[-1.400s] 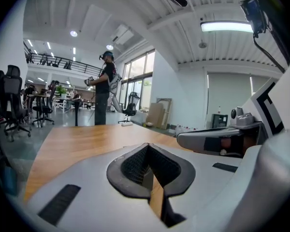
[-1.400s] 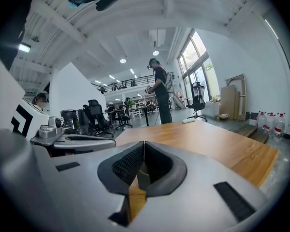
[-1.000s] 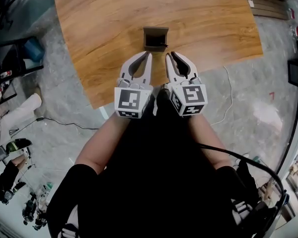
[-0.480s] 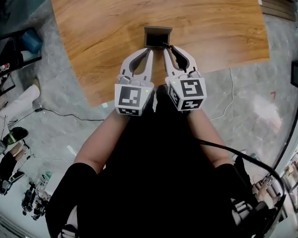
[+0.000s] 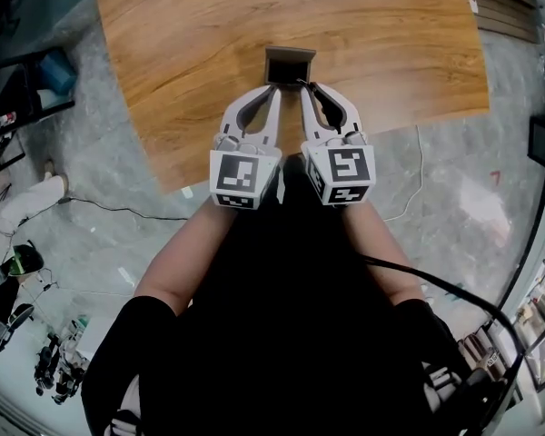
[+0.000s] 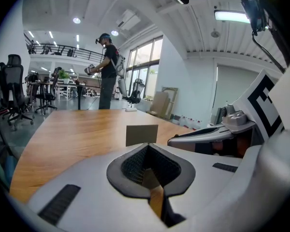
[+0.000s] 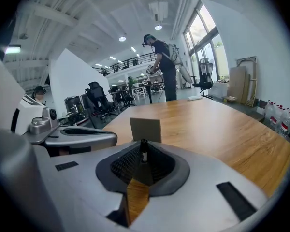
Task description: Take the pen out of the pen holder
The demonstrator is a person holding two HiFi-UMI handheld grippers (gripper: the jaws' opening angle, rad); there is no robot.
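Observation:
A square brown pen holder (image 5: 289,64) stands on the wooden table (image 5: 191,44), close to its near edge. A black pen (image 5: 302,82) leans out of its near right corner. My right gripper (image 5: 306,88) has its tips at that pen; in the right gripper view the pen's black top (image 7: 143,149) sits where the jaws meet, in front of the holder (image 7: 145,128). The jaws are shut on it. My left gripper (image 5: 274,93) is just left of it, shut with nothing held, pointing at the holder (image 6: 141,134).
The table's near edge (image 5: 254,157) runs under both grippers, with grey floor and a cable (image 5: 409,198) below. Far off, a person (image 6: 106,71) stands by office chairs (image 7: 97,100) beyond the table's far side.
Both grippers have moved forward to the holder. The right gripper's tips have reached the pen's top. Little has moved in the last half second.

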